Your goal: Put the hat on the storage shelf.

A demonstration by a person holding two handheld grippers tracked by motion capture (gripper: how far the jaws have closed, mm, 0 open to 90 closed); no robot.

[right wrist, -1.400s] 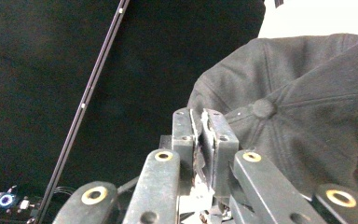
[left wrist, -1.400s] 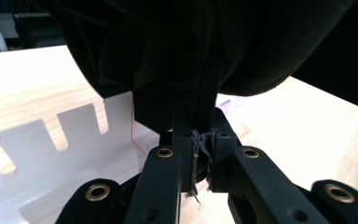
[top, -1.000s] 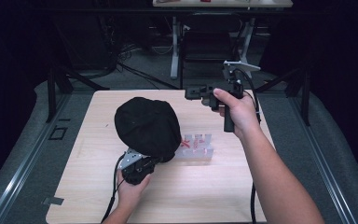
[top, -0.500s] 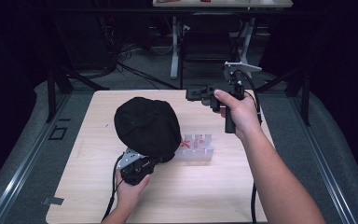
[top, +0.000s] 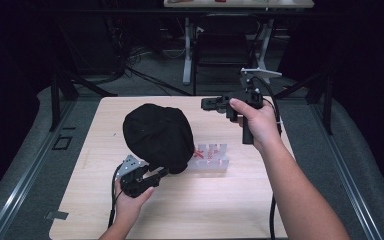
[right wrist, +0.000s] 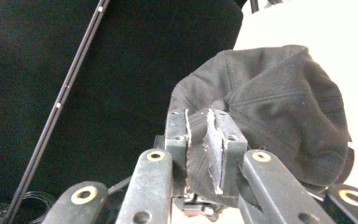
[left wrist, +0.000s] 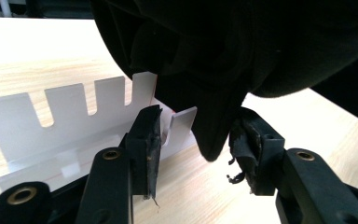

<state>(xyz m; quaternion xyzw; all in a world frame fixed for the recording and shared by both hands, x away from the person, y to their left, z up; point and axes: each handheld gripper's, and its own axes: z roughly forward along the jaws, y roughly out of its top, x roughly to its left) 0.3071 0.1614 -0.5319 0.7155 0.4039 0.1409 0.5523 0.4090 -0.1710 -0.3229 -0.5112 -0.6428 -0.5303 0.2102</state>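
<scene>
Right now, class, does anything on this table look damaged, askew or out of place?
Yes. The black pads of the left hand-held gripper are torn, with frayed shreds hanging off. The black cap is slumped over one end of the clear slotted rack, partly covering it.

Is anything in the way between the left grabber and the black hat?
No, nothing visible. The black hat's edge hangs between the left gripper's open jaws. The clear rack stands just beyond them.
</scene>
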